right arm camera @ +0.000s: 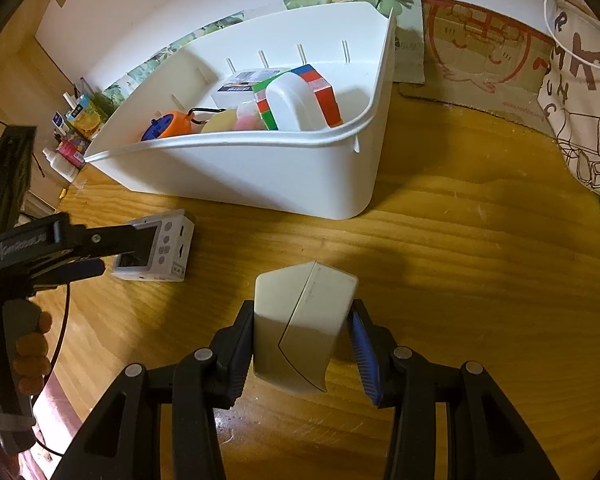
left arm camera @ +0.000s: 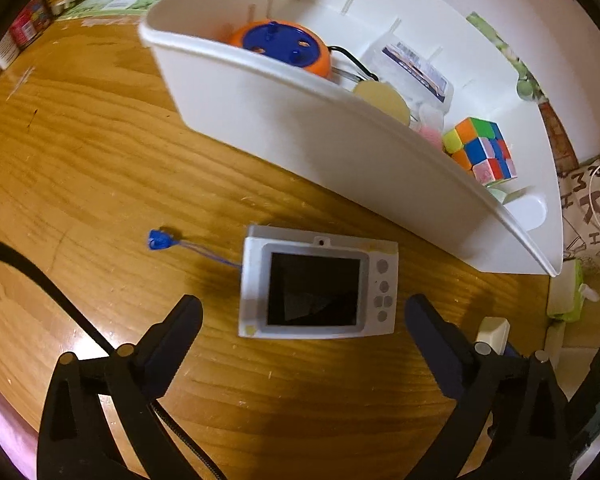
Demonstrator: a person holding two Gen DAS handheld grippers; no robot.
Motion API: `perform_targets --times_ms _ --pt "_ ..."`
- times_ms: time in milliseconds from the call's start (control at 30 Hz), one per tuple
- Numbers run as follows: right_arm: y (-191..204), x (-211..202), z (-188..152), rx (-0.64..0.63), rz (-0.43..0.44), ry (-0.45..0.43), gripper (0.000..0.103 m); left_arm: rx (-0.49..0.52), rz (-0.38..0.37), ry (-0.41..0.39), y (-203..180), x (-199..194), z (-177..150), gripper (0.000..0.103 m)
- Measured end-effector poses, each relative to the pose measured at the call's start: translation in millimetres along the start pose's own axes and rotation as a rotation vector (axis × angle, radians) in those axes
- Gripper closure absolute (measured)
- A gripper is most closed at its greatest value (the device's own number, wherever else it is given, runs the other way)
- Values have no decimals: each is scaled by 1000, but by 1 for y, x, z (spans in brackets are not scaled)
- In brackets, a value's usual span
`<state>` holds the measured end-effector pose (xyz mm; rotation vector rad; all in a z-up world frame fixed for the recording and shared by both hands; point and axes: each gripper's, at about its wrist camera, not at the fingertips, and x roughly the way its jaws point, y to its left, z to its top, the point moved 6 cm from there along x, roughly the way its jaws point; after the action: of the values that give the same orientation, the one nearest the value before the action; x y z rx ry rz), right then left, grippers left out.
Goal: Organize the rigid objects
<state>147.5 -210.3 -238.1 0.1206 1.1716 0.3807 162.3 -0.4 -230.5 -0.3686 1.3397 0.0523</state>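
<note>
While the right gripper [right arm camera: 300,344] clamps the white box [right arm camera: 300,328], the left gripper [left arm camera: 304,316] stands wide open over the camera [left arm camera: 318,282], which must next be straddled and gripped for the bin [left arm camera: 300,120].

one camera [left arm camera: 318,286], one bin [left arm camera: 300,120], perhaps one cube [left arm camera: 480,148]

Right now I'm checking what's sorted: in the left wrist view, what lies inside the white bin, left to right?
Orange-and-blue round toy → pale yellow disc → multicoloured puzzle cube, all inside the white plastic bin.
</note>
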Motion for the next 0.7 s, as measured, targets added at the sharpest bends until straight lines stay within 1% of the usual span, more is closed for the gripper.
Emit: perform_targets --times_ms 233,400,467,600,700 --pt "0 4 -1 6 25 16 57 27 39 61 -18 19 11 1" --pt "1 6 -1 0 36 26 57 48 95 101 -25 36 13 1" --pt "2 6 -1 -4 41 29 57 51 107 117 -26 42 12 1" --pt "6 7 -1 -19 48 33 57 88 145 110 -32 47 15 1" --pt "10 8 -1 -36 47 36 57 113 180 125 -36 51 15 1"
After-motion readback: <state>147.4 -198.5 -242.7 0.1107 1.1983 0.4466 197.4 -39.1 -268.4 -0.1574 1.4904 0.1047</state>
